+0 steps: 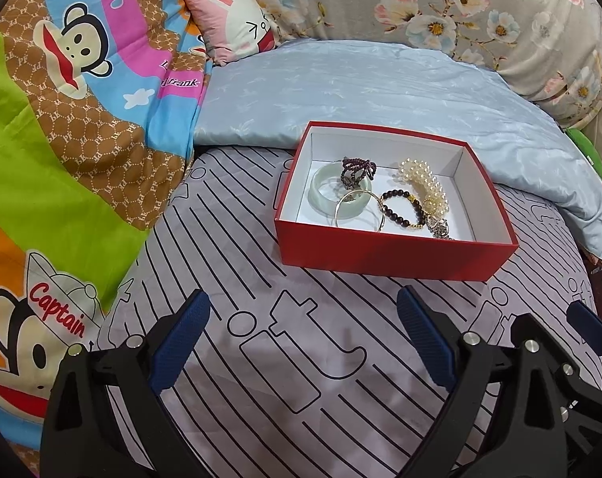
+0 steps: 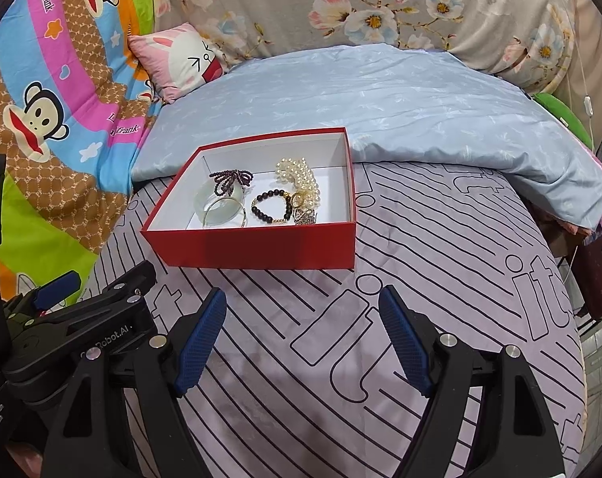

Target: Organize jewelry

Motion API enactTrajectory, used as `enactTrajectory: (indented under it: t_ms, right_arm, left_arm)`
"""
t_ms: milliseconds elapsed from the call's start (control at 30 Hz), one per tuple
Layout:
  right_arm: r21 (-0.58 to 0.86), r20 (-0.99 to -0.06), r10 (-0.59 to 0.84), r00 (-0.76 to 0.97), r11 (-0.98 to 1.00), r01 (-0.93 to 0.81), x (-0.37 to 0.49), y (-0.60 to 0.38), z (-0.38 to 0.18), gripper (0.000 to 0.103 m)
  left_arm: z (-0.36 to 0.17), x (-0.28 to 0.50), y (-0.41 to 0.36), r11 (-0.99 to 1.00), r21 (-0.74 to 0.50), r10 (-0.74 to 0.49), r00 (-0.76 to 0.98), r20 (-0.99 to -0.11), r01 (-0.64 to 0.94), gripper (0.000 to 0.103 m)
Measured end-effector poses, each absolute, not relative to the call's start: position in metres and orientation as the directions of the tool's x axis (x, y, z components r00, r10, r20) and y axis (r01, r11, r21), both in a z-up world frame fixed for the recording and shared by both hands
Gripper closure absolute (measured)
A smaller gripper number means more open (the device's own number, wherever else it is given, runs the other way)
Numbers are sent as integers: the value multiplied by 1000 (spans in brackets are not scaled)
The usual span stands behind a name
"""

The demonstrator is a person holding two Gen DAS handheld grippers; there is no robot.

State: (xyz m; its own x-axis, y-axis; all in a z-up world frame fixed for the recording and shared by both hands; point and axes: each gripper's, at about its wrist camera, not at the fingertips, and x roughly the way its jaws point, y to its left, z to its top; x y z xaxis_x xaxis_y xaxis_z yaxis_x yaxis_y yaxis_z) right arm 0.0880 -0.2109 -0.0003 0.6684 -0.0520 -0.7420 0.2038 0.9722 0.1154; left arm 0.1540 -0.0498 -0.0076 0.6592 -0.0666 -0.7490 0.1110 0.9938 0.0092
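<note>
Seemingly finished, since every visible piece lies inside the red box [image 1: 396, 255] on the bed [image 1: 285, 358], while both the left gripper [image 1: 303, 342] and right gripper [image 2: 303, 340] hover empty, jaws apart.

The cartoon quilt [image 1: 82, 127] reads "Captain" and "frank"; the sheet [image 2: 540, 290] reads "it".

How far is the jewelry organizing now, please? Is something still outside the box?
Done, it seems: the jade bangle, pearl bracelet, dark bead bracelet, purple bead piece and thin gold bangle all lie in the red box. In hand: nothing; left tongs and right tongs are open, empty. No jewelry shows on the bedsheet.
</note>
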Motion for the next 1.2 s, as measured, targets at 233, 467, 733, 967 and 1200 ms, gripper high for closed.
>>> enactTrajectory:
  t_ms: [233, 467, 733, 967, 1200]
  right_arm:
    - [115, -741, -52, 669, 973, 203, 88, -211, 0, 26]
    - [114, -741, -54, 669, 972, 204, 87, -210, -1, 26]
    - [115, -742, -53, 669, 972, 205, 84, -209, -2, 26]
    - [112, -741, -53, 669, 973, 201, 81, -209, -3, 26]
    - [111, -741, -53, 669, 974, 200, 82, -208, -2, 26]
  left_arm:
    - [-7, 153, -49, 994, 10, -66, 660, -749, 111, 11]
    - [-7, 153, -49, 994, 12, -66, 660, -748, 112, 11]
    - [-4, 151, -49, 993, 20, -61, 663, -746, 114, 11]
    - [-4, 150, -48, 994, 20, -58, 665, -745, 110, 11]
    - [-4, 149, -48, 994, 22, -56, 665, -745, 109, 11]
